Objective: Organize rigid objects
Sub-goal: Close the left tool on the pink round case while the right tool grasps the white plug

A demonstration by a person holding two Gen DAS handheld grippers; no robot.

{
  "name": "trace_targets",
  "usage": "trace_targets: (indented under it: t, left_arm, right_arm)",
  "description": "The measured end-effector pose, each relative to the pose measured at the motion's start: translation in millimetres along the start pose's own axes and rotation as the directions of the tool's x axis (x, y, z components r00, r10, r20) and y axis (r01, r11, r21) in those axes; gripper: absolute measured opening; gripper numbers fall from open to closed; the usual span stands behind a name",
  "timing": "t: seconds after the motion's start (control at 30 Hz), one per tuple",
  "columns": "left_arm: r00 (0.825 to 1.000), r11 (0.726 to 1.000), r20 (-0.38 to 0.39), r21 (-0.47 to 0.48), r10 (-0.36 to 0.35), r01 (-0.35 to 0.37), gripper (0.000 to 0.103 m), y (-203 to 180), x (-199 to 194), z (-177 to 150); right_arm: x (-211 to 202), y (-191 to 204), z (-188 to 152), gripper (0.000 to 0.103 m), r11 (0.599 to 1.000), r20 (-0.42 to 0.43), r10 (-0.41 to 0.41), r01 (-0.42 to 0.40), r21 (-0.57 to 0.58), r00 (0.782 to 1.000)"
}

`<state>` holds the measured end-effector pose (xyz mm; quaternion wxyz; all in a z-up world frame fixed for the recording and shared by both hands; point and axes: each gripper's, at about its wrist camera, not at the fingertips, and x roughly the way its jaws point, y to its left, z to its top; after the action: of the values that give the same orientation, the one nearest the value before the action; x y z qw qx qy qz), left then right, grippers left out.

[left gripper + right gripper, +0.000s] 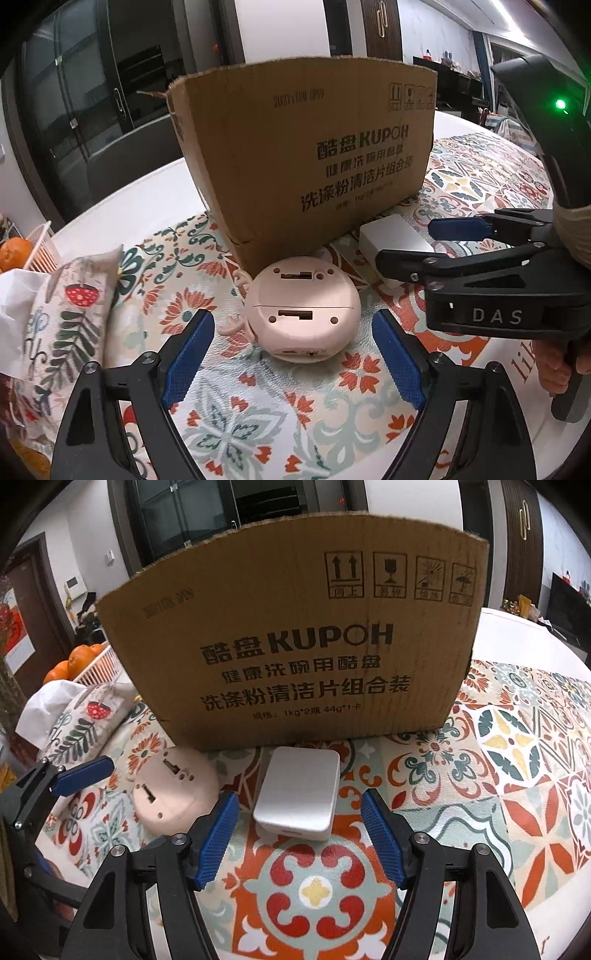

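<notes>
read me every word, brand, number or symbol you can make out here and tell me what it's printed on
"酷盘 KUPOH": cardboard box, front face.
"健康洗碗用酷盘": box, second line.
"洗涤粉清洁片组合装": box, third line.
"1kg*2瓶 44g*1卡": box, small spec line.
Four handling pictograms, including up arrows, glass and umbrella: box, top right; captions too small.
Date stamp: box, top left; blurred.
"DAS": right gripper body.

white walls (406,498), dark glass doors (88,92), patterned tablecloth (517,775)

patterned tablecloth (517,760), oranges (70,662), perhaps tissues (40,709)
</notes>
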<state>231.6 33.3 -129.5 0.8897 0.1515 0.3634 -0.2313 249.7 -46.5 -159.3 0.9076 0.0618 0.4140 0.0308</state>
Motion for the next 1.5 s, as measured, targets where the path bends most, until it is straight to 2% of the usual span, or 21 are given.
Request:
trace_targets:
  t: [0.27,0.47,0.53,0.63,0.67,0.83,1.13,1.5]
  left_arm:
    - [1.0,1.0,0.001,-0.016,0.001,-0.001,0.088,0.7,16.0,7.0]
    - [1.0,1.0,-0.01,-0.015,0.002,-0.002,0.087,1.1,26.1,14.8]
    - [1.0,1.0,-0.019,-0.018,0.007,-0.007,0.086,1.2,29.0,15.7]
    - [1.0,1.0,-0.018,-0.016,0.005,-0.005,0.074,0.0,29.6,16.0]
    - [1.0,1.0,-0.015,-0.013,0.013,-0.013,0.074,-0.6,29.5,16.2]
    - [0.999,0.999,-0.024,-0.03,0.03,-0.031,0.074,-1.5,27.8,14.6]
    - [0.998,0.993,-0.012,-0.107,0.057,-0.058,0.074,-4.6,7.0,13.1]
    - [0.991,0.967,0.043,-0.225,0.128,-0.116,0.074,-14.0,-41.6,21.5]
  right_arm:
    - [24.5,-3.1,9.5,0.069,1.0,-0.044,0.001,-0.001,0.011,0.999]
    - [32.5,-0.2,16.3,0.069,1.0,-0.044,0.004,-0.004,-0.004,0.999]
    - [33.8,1.7,17.8,0.067,1.0,-0.046,0.001,-0.001,-0.009,0.999]
    - [34.9,3.6,19.8,0.054,1.0,-0.046,0.003,-0.004,-0.022,0.999]
    - [35.6,4.3,20.8,0.048,0.999,-0.047,-0.005,0.003,-0.032,0.999]
    - [30.9,-0.2,15.8,0.047,0.999,-0.04,-0.01,0.008,-0.048,0.999]
    - [11.6,-6.8,6.3,0.047,0.999,-0.012,-0.012,0.011,-0.053,1.0]
    - [-47.0,-21.9,6.7,0.047,0.999,0.073,-0.012,0.015,-0.045,0.997]
